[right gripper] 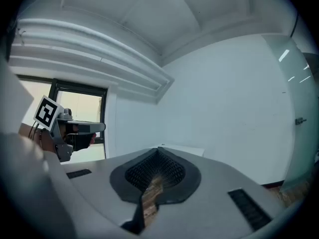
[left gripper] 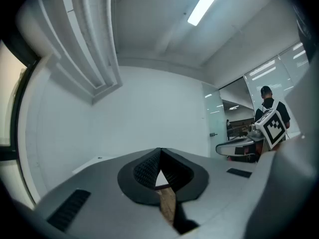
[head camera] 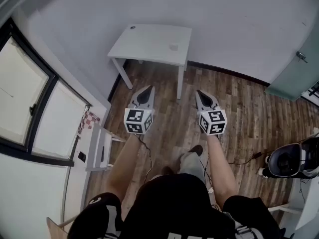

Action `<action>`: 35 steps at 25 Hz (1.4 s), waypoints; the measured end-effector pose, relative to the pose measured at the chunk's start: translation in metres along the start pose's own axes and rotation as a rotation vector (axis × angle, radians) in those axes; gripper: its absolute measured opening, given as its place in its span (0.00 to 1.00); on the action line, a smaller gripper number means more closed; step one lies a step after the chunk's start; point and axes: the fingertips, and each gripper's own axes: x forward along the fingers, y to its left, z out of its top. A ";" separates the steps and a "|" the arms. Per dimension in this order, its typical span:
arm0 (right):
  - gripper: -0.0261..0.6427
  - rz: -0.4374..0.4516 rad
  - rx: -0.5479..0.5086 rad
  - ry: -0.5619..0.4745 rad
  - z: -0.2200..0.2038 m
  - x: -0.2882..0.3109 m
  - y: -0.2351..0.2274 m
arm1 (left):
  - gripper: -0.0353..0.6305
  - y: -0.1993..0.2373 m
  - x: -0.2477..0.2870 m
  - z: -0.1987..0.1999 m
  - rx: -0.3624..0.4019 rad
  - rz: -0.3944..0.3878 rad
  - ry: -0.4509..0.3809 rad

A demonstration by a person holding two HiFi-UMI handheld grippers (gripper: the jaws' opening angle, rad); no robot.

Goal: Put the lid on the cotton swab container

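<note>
Small white rectangular bench stands well ahead of both tongs. Only the head view looks down on its top, where a faint pale object, possibly the cotton swab container, sits. Left tongs and right tongs are pressed together and empty. If they arrive unopened, they could knock it off.
</note>
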 end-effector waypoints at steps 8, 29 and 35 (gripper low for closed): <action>0.06 -0.017 0.030 -0.024 0.004 -0.002 -0.002 | 0.09 0.006 -0.001 0.001 -0.009 0.000 -0.004; 0.06 0.033 0.028 0.020 -0.008 0.079 -0.071 | 0.09 0.028 0.095 -0.016 -0.033 0.045 0.030; 0.06 0.058 0.036 0.026 -0.003 0.123 -0.101 | 0.09 0.044 0.140 -0.013 -0.034 0.068 0.037</action>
